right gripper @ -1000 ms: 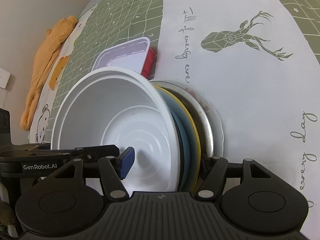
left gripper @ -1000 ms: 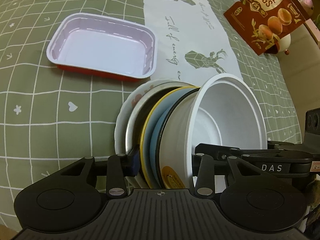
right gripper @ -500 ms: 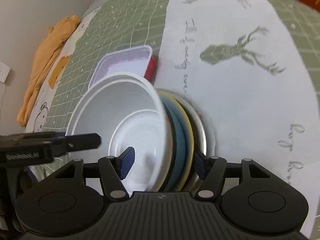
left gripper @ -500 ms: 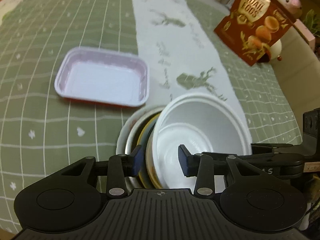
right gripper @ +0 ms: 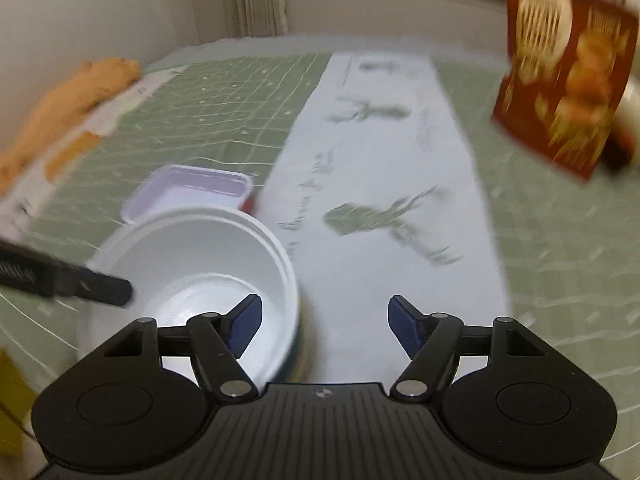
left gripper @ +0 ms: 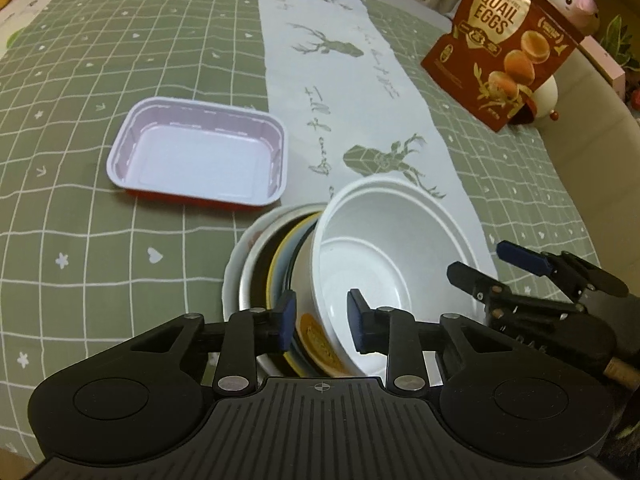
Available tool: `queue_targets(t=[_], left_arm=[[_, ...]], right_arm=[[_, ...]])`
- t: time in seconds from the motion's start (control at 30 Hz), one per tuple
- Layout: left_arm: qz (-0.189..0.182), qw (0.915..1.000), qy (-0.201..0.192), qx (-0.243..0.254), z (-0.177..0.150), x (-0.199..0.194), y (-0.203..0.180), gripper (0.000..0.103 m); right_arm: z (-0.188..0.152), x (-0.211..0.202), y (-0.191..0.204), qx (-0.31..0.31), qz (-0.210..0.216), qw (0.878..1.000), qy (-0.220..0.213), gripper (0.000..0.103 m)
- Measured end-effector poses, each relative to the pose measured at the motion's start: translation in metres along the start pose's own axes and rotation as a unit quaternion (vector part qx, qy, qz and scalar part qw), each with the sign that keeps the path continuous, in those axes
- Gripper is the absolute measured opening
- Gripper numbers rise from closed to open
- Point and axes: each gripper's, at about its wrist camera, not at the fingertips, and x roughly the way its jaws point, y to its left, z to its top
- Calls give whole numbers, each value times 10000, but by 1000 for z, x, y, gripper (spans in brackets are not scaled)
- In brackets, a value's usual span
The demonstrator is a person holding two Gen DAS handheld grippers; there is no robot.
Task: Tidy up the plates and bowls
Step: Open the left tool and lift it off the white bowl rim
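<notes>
The left gripper (left gripper: 320,317) has just been closing and straddles the near rim of the white bowl (left gripper: 384,256), though pad contact cannot quite be confirmed. The bowl leans on a stack of plates (left gripper: 264,276) near the bench's near edge; thin, light and slick, it is best pinched at the rim. The right gripper (right gripper: 324,330) has just been opening and is released, nothing between its jaws. The rectangular tray (left gripper: 200,156) sits well apart toward the left; the runner (left gripper: 360,80) beyond lies open.
</notes>
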Motion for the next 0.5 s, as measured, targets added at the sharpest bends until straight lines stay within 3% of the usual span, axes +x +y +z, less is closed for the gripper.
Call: queue_targets(t=[0.13, 0.3, 0.5], left_arm=[[79, 9999, -49, 57, -5, -2, -2, 27], [108, 9999, -67, 80, -10, -6, -1, 27], [89, 9999, -123, -6, -13, -11, 5, 27]], right_arm=[[-14, 1, 10, -211, -232, 9995, -81, 71], [-21, -2, 11, -30, -233, 9997, -108, 72], [-27, -25, 13, 249, 326, 9982, -432, 80]])
